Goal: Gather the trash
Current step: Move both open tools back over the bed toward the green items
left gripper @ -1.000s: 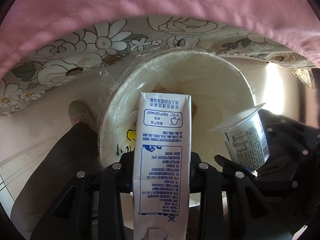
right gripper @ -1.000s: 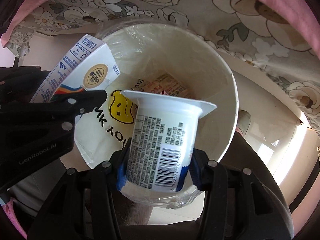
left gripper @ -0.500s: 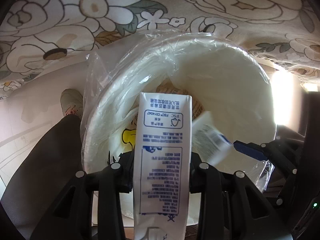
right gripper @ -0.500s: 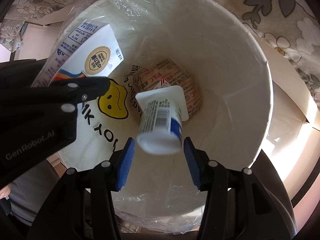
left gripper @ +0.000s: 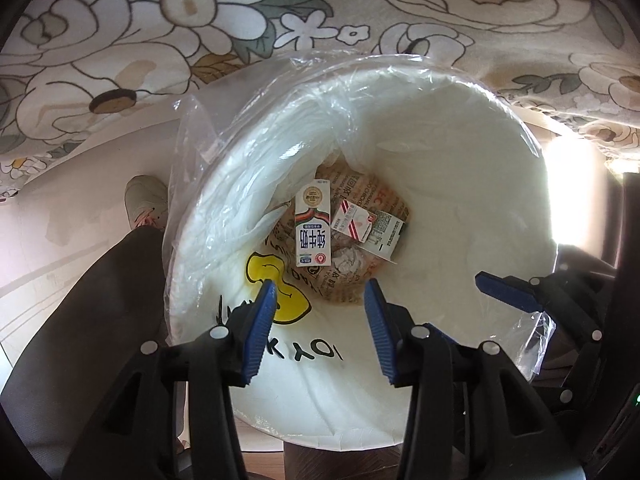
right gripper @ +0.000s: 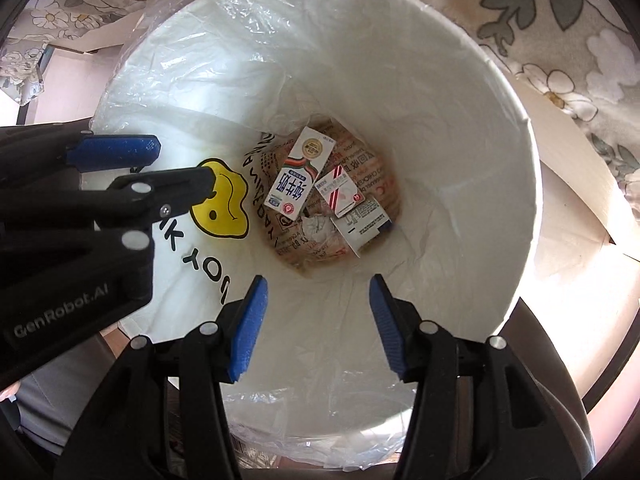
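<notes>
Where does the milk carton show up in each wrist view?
Left wrist: milk carton lies at the bin's bottom, just above centre, beyond the open jaws.
Right wrist: milk carton at the bin's bottom, tilted, slightly left of centre.
Shared landmark: yellow smiley face on the bin liner.

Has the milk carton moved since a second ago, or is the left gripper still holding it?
Yes. The milk carton has left the open left gripper and dropped to the bottom of the bin.
</notes>
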Action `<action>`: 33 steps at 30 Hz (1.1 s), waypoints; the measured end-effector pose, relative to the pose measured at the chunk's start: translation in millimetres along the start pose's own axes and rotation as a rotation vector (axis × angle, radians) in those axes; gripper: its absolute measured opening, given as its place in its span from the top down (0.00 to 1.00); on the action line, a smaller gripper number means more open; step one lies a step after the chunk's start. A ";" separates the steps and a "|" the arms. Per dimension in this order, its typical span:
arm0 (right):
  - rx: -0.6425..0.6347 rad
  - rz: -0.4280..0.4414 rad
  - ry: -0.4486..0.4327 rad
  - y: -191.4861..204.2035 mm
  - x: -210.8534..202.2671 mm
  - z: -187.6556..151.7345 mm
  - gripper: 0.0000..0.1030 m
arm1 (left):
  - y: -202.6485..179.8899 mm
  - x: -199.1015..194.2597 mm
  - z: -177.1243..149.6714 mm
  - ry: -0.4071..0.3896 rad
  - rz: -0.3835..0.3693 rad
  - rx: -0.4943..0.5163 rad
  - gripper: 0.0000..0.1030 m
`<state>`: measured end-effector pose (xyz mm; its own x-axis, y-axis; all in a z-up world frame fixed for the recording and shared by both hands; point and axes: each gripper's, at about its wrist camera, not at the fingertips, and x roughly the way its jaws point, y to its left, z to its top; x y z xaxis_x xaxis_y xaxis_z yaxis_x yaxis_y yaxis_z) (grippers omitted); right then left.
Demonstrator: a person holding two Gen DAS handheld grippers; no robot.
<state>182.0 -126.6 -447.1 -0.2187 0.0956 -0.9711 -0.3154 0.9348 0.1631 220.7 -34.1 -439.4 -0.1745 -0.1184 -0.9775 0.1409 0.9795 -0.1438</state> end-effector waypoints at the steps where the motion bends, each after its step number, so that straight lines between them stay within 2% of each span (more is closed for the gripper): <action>1: 0.000 -0.003 -0.004 0.2 -2.0 -0.8 0.47 | -2.5 -4.6 -1.9 -0.004 0.002 0.000 0.53; 9: -0.001 -0.020 -0.045 7.9 -13.1 -14.9 0.47 | -8.9 -33.9 -15.9 -0.045 0.013 0.022 0.53; 17: -0.037 -0.058 -0.122 12.7 -54.3 -35.4 0.48 | -16.7 -75.2 -38.9 -0.129 0.037 0.080 0.53; 33: -0.073 -0.106 -0.395 13.1 -203.8 -75.8 0.48 | -29.7 -232.6 -62.8 -0.403 0.043 0.193 0.53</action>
<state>152.5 -159.7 -233.9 0.1848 0.1374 -0.9731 -0.3853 0.9210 0.0569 195.8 -25.4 -198.0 0.2233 -0.1697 -0.9599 0.3256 0.9412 -0.0907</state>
